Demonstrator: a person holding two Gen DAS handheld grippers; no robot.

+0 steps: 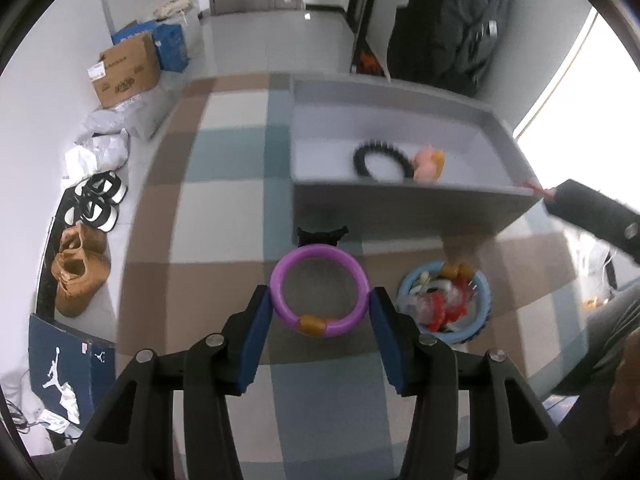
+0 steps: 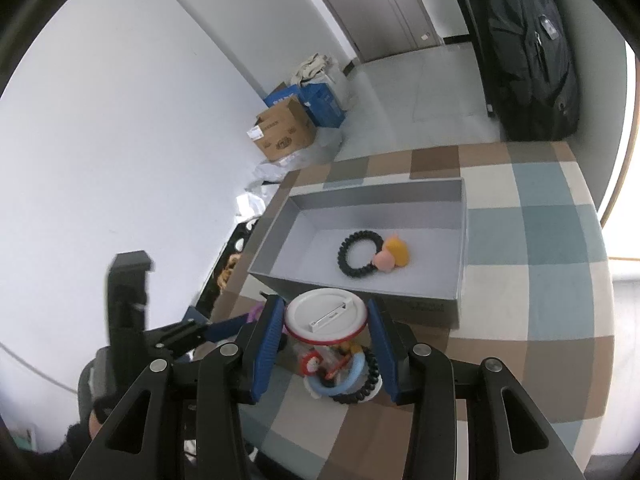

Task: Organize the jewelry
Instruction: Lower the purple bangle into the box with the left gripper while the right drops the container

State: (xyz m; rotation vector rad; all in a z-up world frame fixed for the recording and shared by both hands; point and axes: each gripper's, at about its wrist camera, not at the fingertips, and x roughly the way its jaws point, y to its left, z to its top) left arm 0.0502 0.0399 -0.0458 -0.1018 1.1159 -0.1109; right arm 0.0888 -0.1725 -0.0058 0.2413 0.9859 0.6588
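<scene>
Jewelry sits partly sorted: a black coil hair tie (image 2: 357, 254) with pink and orange charms lies inside the grey box (image 2: 460, 240). Left gripper (image 1: 320, 304) is clamped on a purple bangle (image 1: 319, 296). Right gripper (image 2: 326, 320) grips a white round badge (image 2: 325, 315) above the remaining pile (image 2: 344, 372).

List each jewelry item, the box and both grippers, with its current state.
Left hand-held gripper: shut on purple bangle.
Right hand-held gripper: shut on white round badge.
Grey box: open, holding black spiral hair tie.
Blue bangle: on the table, among a pile.
</scene>
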